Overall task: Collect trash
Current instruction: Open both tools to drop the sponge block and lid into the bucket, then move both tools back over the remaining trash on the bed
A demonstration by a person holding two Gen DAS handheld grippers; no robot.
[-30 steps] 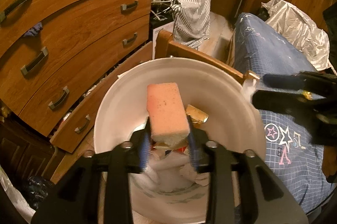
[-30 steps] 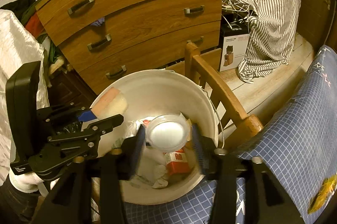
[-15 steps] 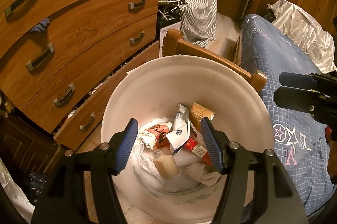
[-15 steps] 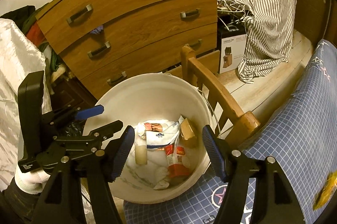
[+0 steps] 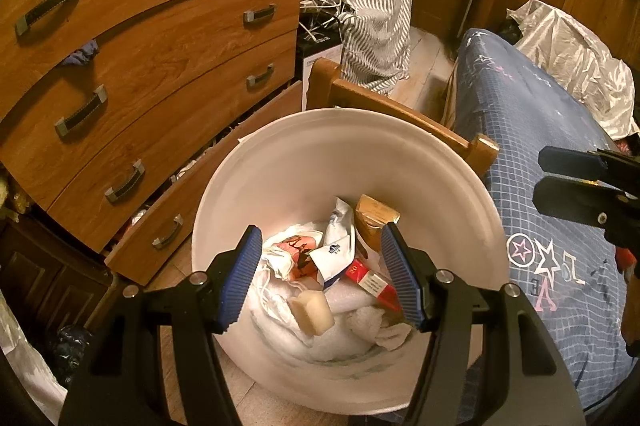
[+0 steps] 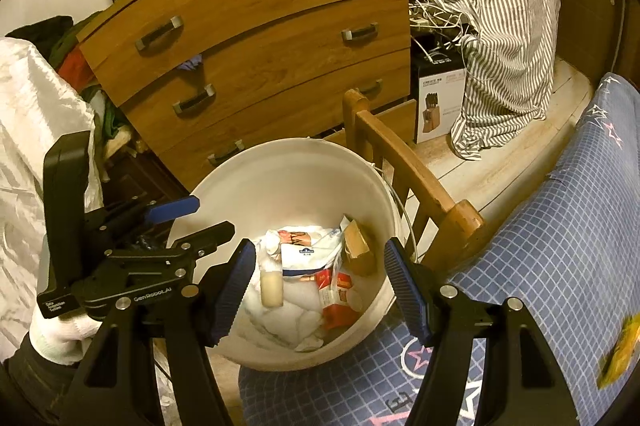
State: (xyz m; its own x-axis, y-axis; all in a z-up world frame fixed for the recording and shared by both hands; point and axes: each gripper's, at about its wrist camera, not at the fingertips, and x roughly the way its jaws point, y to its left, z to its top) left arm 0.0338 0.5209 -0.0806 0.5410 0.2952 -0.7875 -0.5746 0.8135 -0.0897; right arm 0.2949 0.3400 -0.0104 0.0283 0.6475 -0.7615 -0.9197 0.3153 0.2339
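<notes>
Both grippers, left and right, are held over the bucket, fingers apart and empty; withdrawal should be made straight upward, clear of the rim.

Both grippers spread wide above a round white plastic bin of trash.

The right gripper is seen with its blue-padded fingers parted and empty over the bin, where a pale oblong sponge, a red and white carton, a brown cardboard box and crumpled white paper are heaped. The left gripper, held in a white-gloved hand, is also parted at the bin's left rim. A brown wooden chest of drawers stands behind, a wooden chair just beside the bin.
</notes>
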